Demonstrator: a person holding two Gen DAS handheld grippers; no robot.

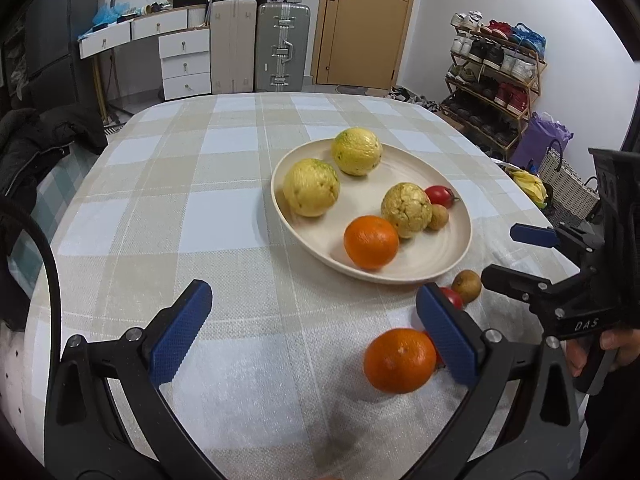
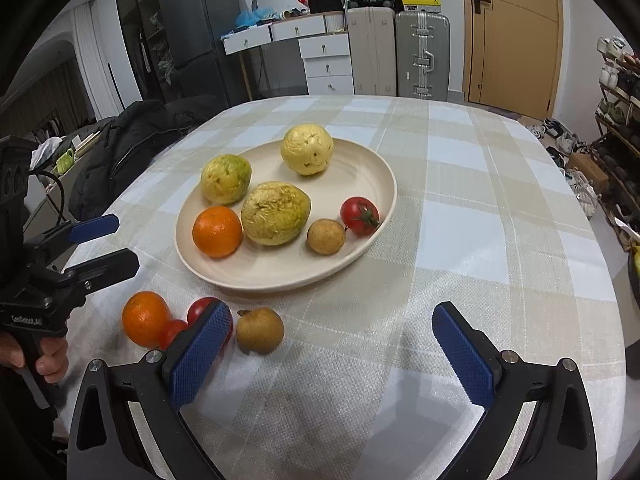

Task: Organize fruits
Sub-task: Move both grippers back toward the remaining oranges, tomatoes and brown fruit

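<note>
Suitcases, a white chest of drawers and a shoe rack crowd the walls behind the table with the beige-and-white checked cloth [image 2: 460,240], and on that cloth sits a wide cream shallow plate [image 2: 372,168] already holding most of the fruit. From the right wrist view, going left to right across the plate: a round orange [image 2: 217,231], a yellow-green bumpy citrus [image 2: 226,179], a wrinkled pale yellow citrus [image 2: 275,213], a smoother yellow citrus [image 2: 307,149] at the back, a small tan round fruit [image 2: 326,236] and a red tomato with its green stem [image 2: 359,216].

Still off the plate, along its near rim, lie a loose orange [image 2: 145,318], two small red tomatoes [image 2: 173,330] touching it, and a brown pear-like fruit [image 2: 259,329].

The left gripper [image 1: 316,334] hangs wide open with nothing in it — the loose orange sits just inside its right pad. The right gripper [image 2: 332,350] is likewise spread wide and empty, the brown fruit just beside its left pad.

I'd judge the next pick is the loose orange. To do it well, centre the pads on its widest part, close gently so it doesn't squirt sideways into the tomatoes, and set it into the bare patch at the plate's near side — not on the rim, where it could roll off.
</note>
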